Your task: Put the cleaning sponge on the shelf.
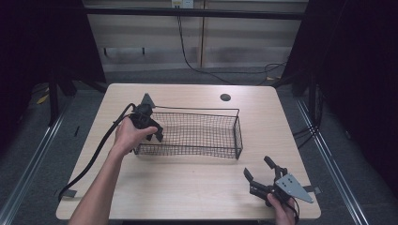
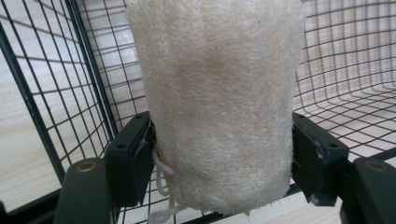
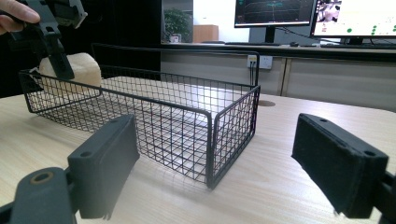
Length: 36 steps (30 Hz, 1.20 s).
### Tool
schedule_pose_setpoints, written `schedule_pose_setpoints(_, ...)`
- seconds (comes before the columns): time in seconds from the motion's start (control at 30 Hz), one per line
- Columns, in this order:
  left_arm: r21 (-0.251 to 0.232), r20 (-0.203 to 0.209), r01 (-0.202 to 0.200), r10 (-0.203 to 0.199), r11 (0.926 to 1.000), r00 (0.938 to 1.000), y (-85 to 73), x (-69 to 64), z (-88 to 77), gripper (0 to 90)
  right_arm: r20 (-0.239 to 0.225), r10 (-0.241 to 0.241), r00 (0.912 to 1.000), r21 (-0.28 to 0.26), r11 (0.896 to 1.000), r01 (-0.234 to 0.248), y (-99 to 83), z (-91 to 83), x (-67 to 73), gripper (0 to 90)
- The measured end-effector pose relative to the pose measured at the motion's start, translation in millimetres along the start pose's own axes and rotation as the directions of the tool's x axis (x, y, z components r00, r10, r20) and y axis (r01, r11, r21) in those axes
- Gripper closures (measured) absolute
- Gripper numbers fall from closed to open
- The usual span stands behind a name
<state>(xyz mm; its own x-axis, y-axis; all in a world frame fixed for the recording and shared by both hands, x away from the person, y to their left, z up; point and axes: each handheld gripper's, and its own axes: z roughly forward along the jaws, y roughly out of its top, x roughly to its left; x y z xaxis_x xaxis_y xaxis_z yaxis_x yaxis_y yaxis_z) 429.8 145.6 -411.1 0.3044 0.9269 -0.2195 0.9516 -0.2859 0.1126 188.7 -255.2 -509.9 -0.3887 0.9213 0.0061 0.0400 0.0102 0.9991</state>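
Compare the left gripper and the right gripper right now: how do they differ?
The left gripper is shut on a loofah sponge; the right gripper is open and holds nothing. The left one reaches into the wire basket; the right one rests low over the table, outside it. Both have black padded jaws.

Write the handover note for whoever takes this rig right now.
Left gripper: shut on the loofah, inside the left end of the wire basket.
Right gripper: open, empty, resting near the table's front right corner.
Done: loofah brought into the basket.
Left: whether it touches the basket floor cannot be told; probably lower it, open the jaws, lift the left gripper out.
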Motion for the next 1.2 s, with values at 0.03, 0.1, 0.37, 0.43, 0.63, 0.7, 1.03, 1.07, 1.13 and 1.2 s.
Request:
schedule_pose_setpoints(0.03, 0.006, -0.008, -0.002, 0.002, 1.0, 1.0, 0.4, 0.1, 1.7, 30.9, 0.0, 0.001, 1.0, 0.001, 1.0, -0.001, 0.0, 0.0, 0.1, 13.7)
schedule_pose_setpoints(0.1, 0.006, -0.012, 0.005, -0.005, 1.0, 0.9999, 0.9, 0.2, 4.2, 30.9, 0.001, 0.001, 1.0, 0.002, 1.0, -0.001, 0.0, -0.1, 0.3, 13.7)
schedule_pose_setpoints(0.37, 0.021, -0.02, 0.01, -0.01, 0.9997, 0.9997, 2.5, 0.2, 10.7, 30.8, 0.0, 0.001, 1.0, -0.002, 1.0, -0.001, 0.0, 0.0, 0.0, 13.6)
schedule_pose_setpoints(0.43, 0.034, -0.026, 0.018, -0.017, 0.9993, 0.9995, 2.3, 1.0, 12.6, 30.8, -0.001, 0.002, 1.0, -0.003, 1.0, -0.002, 0.0, -0.1, 0.1, 13.6)
schedule_pose_setpoints(0.63, 0.043, -0.02, 0.038, -0.037, 0.9984, 0.9991, 0.2, 6.9, 19.8, 30.8, -0.001, 0.0, 1.0, -0.002, 1.0, 0.0, 0.0, 0.0, 0.0, 13.6)
schedule_pose_setpoints(0.7, 0.036, -0.015, 0.033, -0.032, 0.9988, 0.9994, -0.5, 6.4, 18.9, 30.8, 0.0, -0.001, 1.0, -0.002, 1.0, 0.001, 0.0, 0.0, -0.1, 13.6)
schedule_pose_setpoints(1.03, 0.044, -0.028, 0.042, -0.041, 0.9981, 0.9988, -0.4, 4.4, 21.9, 30.8, 0.001, 0.001, 1.0, 0.0, 1.0, -0.001, 0.0, -0.1, 0.1, 13.6)
schedule_pose_setpoints(1.07, 0.047, -0.034, 0.043, -0.042, 0.998, 0.9985, -0.4, 3.6, 22.8, 30.7, 0.0, 0.0, 1.0, 0.0, 1.0, 0.0, 0.0, 0.0, 0.0, 13.6)
schedule_pose_setpoints(1.13, 0.054, -0.027, 0.039, -0.038, 0.9978, 0.9989, -0.2, 3.2, 23.3, 30.7, 0.0, -0.001, 1.0, -0.001, 1.0, 0.001, 0.0, 0.0, -0.1, 13.6)
schedule_pose_setpoints(1.2, 0.05, -0.033, 0.041, -0.04, 0.9979, 0.9987, -0.5, 2.2, 24.3, 30.7, 0.0, -0.001, 1.0, -0.001, 1.0, 0.001, 0.0, 0.0, -0.1, 13.6)
